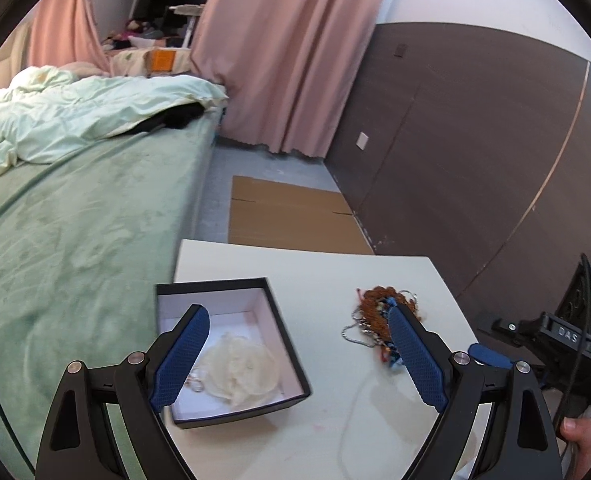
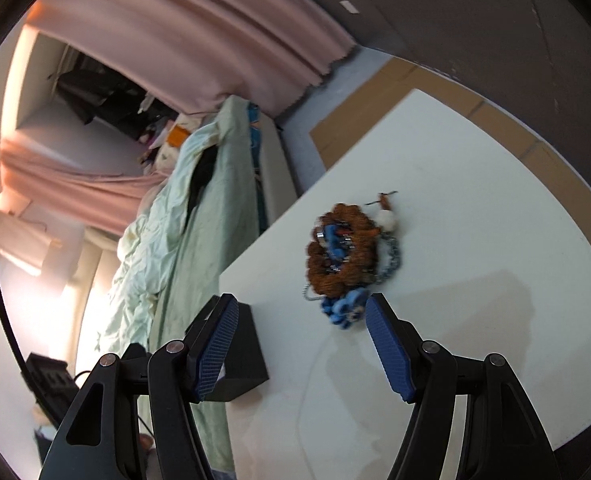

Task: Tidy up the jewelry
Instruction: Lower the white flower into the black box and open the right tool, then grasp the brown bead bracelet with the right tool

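Observation:
A black box [image 1: 231, 344] with a white inside stands on the white table [image 1: 319, 272]. It holds a pale translucent bracelet pile [image 1: 239, 372] and small rings [image 1: 196, 384]. To its right lies a tangled jewelry pile [image 1: 375, 316] of brown beads, blue beads and silver chain. My left gripper [image 1: 299, 320] is open and empty, above the table between box and pile. In the right wrist view the jewelry pile [image 2: 347, 256] lies just ahead of my open, empty right gripper [image 2: 301, 306]; the box's corner [image 2: 243, 356] is behind the left finger.
A bed with a green sheet [image 1: 75, 248] and a pale duvet [image 1: 75, 116] runs along the table's left side. Flat cardboard [image 1: 291, 216] lies on the floor beyond the table. A dark wall panel [image 1: 475, 152] stands at the right. The right gripper's body [image 1: 551, 340] is at the table's right edge.

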